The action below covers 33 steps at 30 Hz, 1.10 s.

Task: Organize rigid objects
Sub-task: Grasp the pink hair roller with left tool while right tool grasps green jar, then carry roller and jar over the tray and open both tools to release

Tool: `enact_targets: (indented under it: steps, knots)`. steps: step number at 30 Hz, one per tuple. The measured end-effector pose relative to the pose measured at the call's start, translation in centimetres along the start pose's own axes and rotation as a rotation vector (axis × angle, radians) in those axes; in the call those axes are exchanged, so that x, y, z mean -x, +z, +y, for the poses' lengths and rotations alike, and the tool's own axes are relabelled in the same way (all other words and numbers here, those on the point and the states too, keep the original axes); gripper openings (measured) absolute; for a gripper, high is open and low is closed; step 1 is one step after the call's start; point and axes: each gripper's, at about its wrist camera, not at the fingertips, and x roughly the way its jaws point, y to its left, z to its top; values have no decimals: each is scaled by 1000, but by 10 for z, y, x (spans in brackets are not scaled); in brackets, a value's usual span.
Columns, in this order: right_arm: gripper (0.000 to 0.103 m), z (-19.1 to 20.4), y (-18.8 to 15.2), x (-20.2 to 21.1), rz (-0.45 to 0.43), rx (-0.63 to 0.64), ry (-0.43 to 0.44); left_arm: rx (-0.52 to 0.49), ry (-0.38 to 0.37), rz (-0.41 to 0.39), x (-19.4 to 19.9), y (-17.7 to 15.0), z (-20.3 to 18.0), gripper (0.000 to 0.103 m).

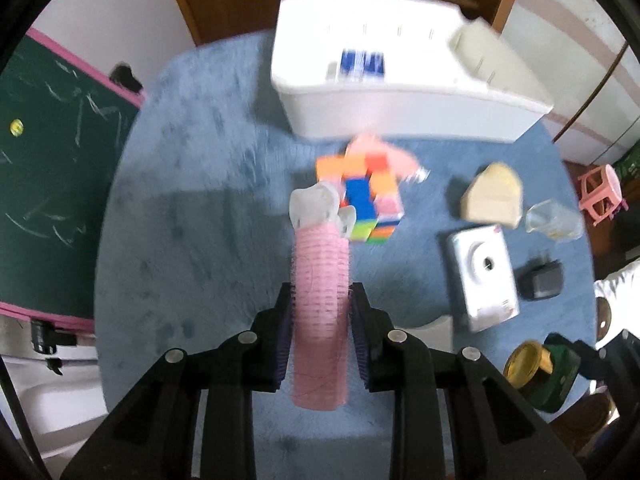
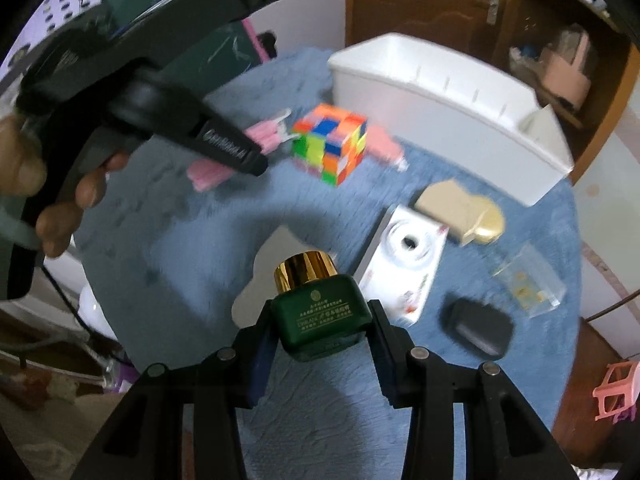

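Note:
My left gripper [image 1: 320, 300] is shut on a pink hair roller with a white clip end [image 1: 320, 304], held above the blue mat. It also shows in the right wrist view [image 2: 264, 138]. My right gripper [image 2: 322, 316] is shut on a dark green bottle with a gold cap [image 2: 320, 312], held above the mat; the bottle also shows in the left wrist view [image 1: 544, 372]. A white storage bin [image 1: 384, 92] [image 2: 448, 108] stands at the far edge. A multicoloured puzzle cube [image 1: 368, 196] [image 2: 332, 144] lies in front of the bin.
On the round blue mat [image 1: 192, 240] lie a silver camera [image 1: 484, 272] [image 2: 408, 260], a beige house-shaped block [image 1: 494, 196] [image 2: 460, 212], a black charger [image 1: 540, 280] [image 2: 478, 328], a clear plastic piece [image 1: 554, 220] [image 2: 528, 280] and more pink rollers [image 2: 208, 174]. A green chalkboard [image 1: 52, 176] stands left.

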Motion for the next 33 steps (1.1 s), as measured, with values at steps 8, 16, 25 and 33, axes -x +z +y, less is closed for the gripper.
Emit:
enact_targets:
  steps: [8,16,25,33]
  knots:
    - [43,-24,32,62,-161,-46,-33,-37,-22,-186,68,36,4,28]
    - [43,-57,88,129,-313,-86,-76,-75,-24,-377,139,91,4,28]
    - [43,-95,176,191,-467,-107,-162,-100,-28,-455,183,161,12,28]
    - [43,-130,250,196,-468,-196,-195,-71,-75,-378,160,206,21,28]
